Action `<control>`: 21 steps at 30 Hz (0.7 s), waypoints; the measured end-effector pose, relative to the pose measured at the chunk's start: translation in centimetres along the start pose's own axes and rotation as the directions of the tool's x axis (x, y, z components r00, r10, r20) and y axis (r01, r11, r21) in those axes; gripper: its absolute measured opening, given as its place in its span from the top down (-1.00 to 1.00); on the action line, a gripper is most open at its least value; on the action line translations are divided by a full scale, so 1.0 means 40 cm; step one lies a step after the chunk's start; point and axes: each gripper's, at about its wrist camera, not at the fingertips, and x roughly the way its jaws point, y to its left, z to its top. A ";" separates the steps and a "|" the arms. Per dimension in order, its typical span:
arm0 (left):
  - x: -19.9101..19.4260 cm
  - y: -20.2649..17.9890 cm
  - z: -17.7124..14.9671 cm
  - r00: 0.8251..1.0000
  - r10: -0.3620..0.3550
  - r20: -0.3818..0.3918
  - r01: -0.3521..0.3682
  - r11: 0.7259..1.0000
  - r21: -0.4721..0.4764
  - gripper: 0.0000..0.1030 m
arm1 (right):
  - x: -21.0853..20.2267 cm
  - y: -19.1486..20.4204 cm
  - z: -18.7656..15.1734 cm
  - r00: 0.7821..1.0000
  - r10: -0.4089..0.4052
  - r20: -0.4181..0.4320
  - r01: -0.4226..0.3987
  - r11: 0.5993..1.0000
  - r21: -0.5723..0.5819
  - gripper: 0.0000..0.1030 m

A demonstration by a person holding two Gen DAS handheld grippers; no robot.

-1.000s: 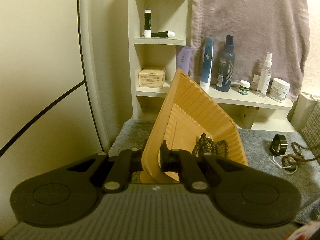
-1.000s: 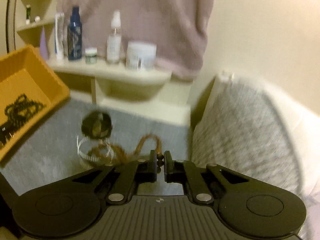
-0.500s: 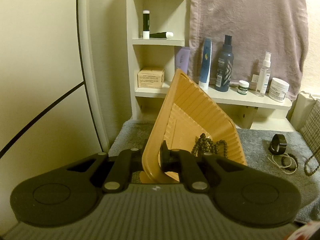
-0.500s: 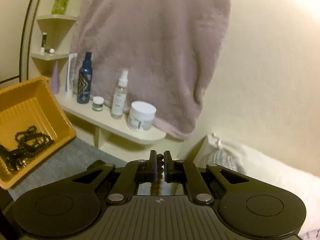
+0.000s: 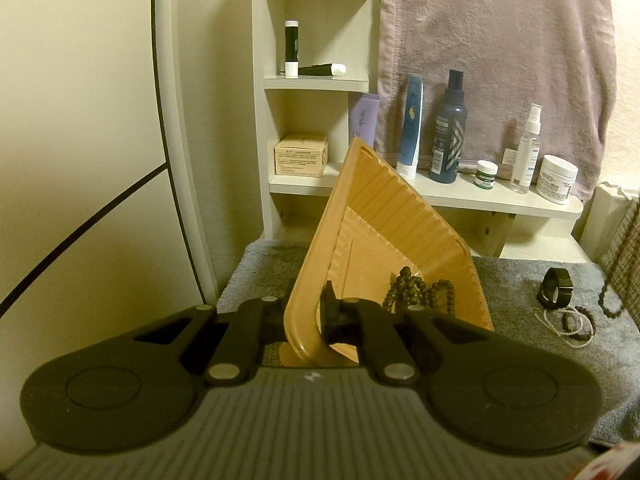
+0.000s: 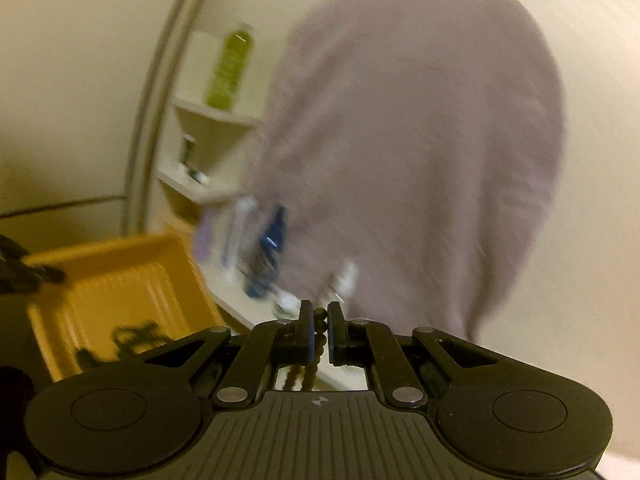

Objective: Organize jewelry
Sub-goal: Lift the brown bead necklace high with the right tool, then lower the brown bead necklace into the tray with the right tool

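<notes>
Jewelry sits in three places. A brown bead strand (image 6: pixel 319 322) is pinched between the closed fingers of the right gripper (image 6: pixel 319 326), its loose loops hanging down behind the fingertips. A dark bead bracelet (image 5: pixel 420 294) lies inside the orange tray (image 5: pixel 400 216), just right of the left gripper (image 5: pixel 306 316), whose fingers are clamped on the tray's near rim so that the tray stands tilted on edge. On the grey towel (image 5: pixel 508 292) to the right of the tray lie a black watch (image 5: pixel 557 286), a white pearl strand (image 5: pixel 560 326) and more dark beads (image 5: pixel 578 320), close together near the towel's right edge. Bare towel separates the tray from this cluster. The right wrist view is blurred; the tray appears at its lower left.
</notes>
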 end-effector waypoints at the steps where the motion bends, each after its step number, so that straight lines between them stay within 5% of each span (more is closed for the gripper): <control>1: 0.000 0.000 0.000 1.000 0.000 0.000 0.000 1.000 0.001 0.85 | 0.006 0.010 0.021 1.000 0.025 0.014 -0.024 1.000 -0.017 0.88; 14: 0.001 -0.003 0.003 1.000 -0.001 -0.003 0.001 1.000 0.003 0.85 | 0.151 0.184 0.148 0.956 0.291 0.036 -0.274 0.929 -0.249 0.88; 21: -0.001 -0.005 0.003 1.000 -0.002 -0.003 0.002 1.000 0.005 0.85 | 0.262 0.278 0.130 0.946 0.323 -0.029 -0.309 0.871 -0.382 0.88</control>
